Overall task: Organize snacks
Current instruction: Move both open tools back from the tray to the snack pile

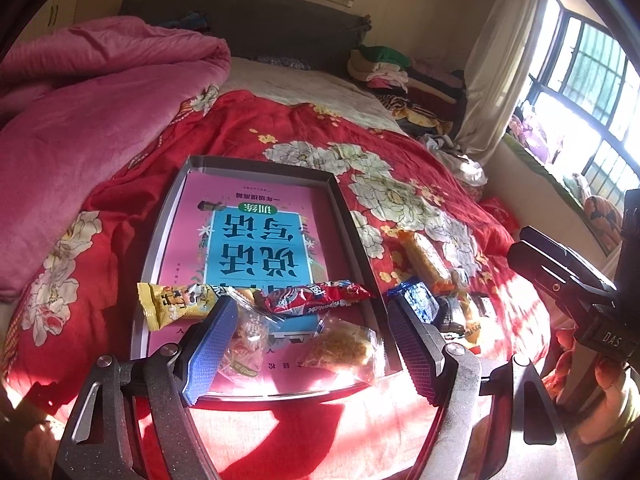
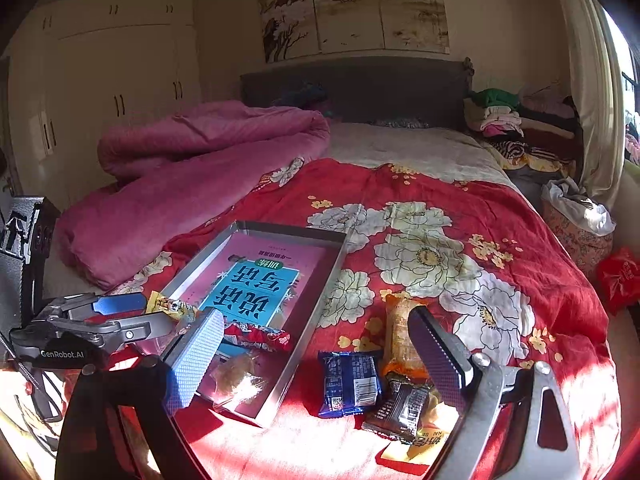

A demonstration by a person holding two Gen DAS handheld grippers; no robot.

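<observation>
"GenRobot.AI" marks the left hand-held gripper (image 2: 120,312) — "DAS" the right hand-held gripper (image 1: 560,276) — "NAI BE" a yellow packet (image 2: 430,438).

**Shiny wrappers, brushed metal, soft bedding**

The shallow rectangular silver tray (image 2: 320,292) looks like smooth brushed metal, with a glossy pink-and-blue paper book cover (image 1: 256,240) lying flat inside it. At the tray's near edge, the red crinkly foil snack packet (image 1: 316,298) and the clear plastic-wrapped yellow snack (image 1: 344,346) both catch the light. On the red floral cotton bedspread (image 2: 500,240), which looks matt, sits a glossy dark blue plastic biscuit packet (image 2: 348,380). The pink quilt (image 2: 192,168) looks fleecy. The gripper pads (image 1: 214,344) are blue textured rubber.
</observation>
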